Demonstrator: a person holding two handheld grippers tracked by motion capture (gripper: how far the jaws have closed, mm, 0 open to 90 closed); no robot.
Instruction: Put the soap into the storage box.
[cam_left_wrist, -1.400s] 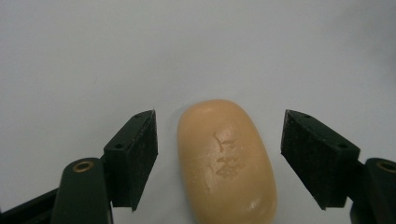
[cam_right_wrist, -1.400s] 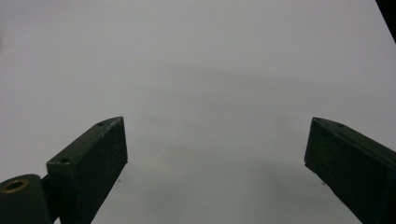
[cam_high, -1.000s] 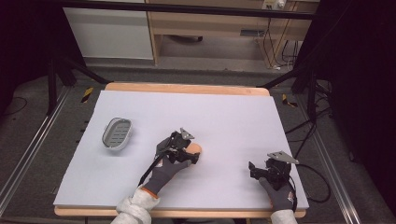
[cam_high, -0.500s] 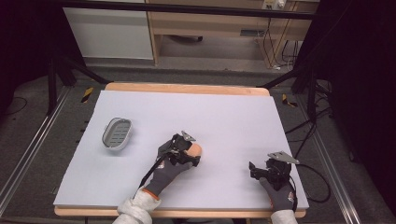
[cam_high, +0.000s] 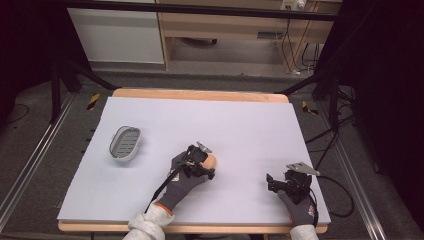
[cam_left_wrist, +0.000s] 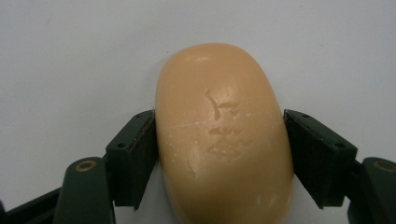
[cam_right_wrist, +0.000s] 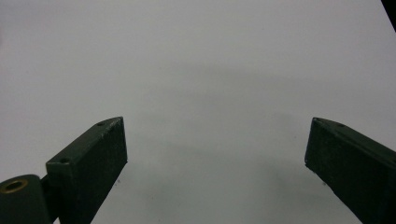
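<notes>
While the left gripper (cam_left_wrist: 219, 154) clamps the peach oval soap bar (cam_left_wrist: 224, 135) across its middle, right of the grey soap dish (cam_high: 125, 142), it's prob. slick, dentable; right gripper (cam_right_wrist: 215, 163) gapes empty.

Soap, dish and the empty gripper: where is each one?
Soap (cam_left_wrist: 224, 135): left gripper view, middle of its top face.
Dish (cam_high: 125, 142): high view, its ribbed floor.
Right gripper (cam_right_wrist: 215, 158): right gripper view, midway between its open jaws.

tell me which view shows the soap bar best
The left gripper view: the soap bar sits close up between the left tool's jaws, surface marks and dents plain. The high view shows a small peach end of it beyond the hand. The right gripper view looks at bare table.
</notes>
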